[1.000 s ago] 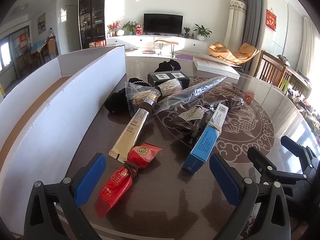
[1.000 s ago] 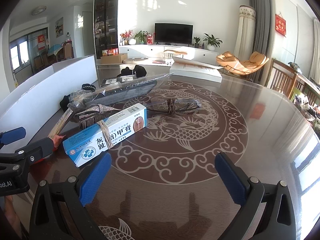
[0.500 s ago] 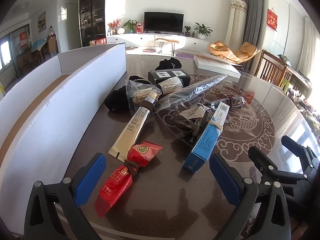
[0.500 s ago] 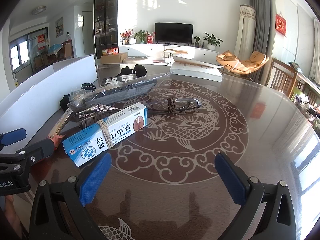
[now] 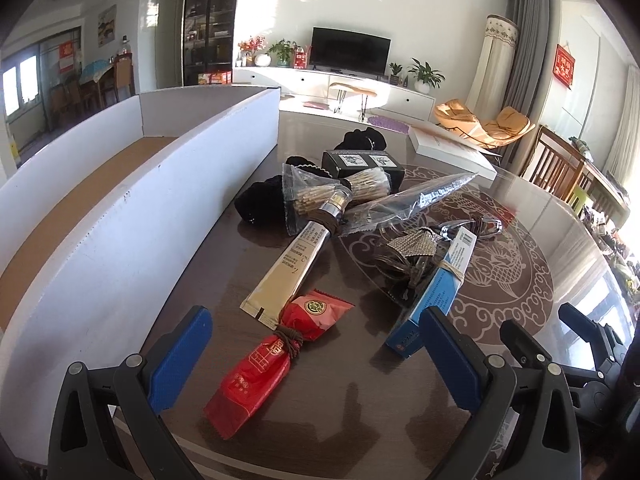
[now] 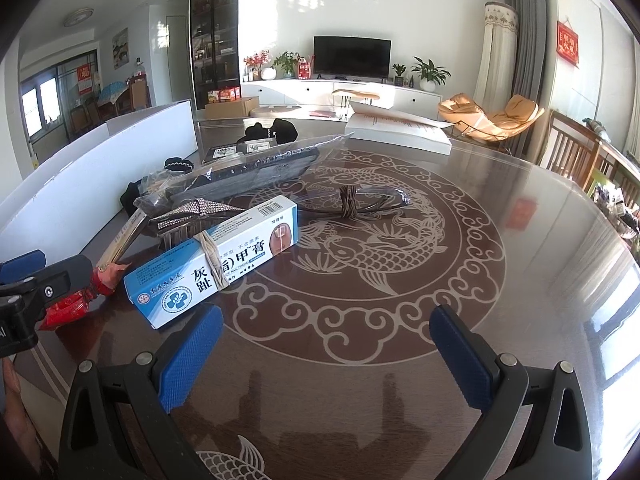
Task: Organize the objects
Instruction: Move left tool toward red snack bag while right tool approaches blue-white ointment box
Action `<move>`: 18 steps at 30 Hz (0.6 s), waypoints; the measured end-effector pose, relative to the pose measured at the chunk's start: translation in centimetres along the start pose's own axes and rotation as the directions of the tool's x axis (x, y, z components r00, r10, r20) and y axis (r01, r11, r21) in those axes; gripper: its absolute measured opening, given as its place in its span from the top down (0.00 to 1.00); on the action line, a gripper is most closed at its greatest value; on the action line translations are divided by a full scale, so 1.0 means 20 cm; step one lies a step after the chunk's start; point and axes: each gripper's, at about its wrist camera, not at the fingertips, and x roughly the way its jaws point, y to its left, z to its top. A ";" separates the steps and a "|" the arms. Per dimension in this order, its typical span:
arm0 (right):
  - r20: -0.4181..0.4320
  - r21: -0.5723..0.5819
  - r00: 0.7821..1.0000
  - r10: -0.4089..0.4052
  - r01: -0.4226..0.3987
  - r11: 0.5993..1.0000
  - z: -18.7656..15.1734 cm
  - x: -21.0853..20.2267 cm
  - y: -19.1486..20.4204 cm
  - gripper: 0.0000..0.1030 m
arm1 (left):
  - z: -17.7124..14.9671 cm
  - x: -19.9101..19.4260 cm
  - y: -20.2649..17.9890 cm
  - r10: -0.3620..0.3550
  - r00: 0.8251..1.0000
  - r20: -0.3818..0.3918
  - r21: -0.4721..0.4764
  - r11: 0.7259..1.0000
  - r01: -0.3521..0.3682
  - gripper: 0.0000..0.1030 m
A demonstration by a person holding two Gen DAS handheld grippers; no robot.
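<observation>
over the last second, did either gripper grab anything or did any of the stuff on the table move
Nothing visibly changed. Both grippers stay open and empty: the left gripper still hovers over the red snack packet, and the right gripper stays just short of the blue and white cream box. The gold tube, the other bundled items and the white cardboard box lie where they were.

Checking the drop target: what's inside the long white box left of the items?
The long white cardboard box shows a bare brown floor in the stretch visible. Its near wall hides the closest part of the interior.
</observation>
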 end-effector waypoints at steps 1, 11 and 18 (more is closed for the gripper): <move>-0.002 0.004 1.000 0.013 -0.013 1.000 0.00 0.00 0.00 0.00 | 0.00 0.00 0.02 0.002 1.000 0.003 -0.020 1.000 -0.001 0.00; -0.043 -0.041 0.973 0.225 -0.227 0.973 0.07 0.05 0.12 0.00 | 0.00 -0.13 0.13 0.049 0.994 0.101 -0.123 0.992 -0.036 0.00; -0.116 -0.009 0.955 0.275 -0.277 0.961 0.26 0.22 0.26 0.00 | 0.01 -0.12 0.15 0.063 0.994 0.095 -0.137 0.989 -0.049 0.00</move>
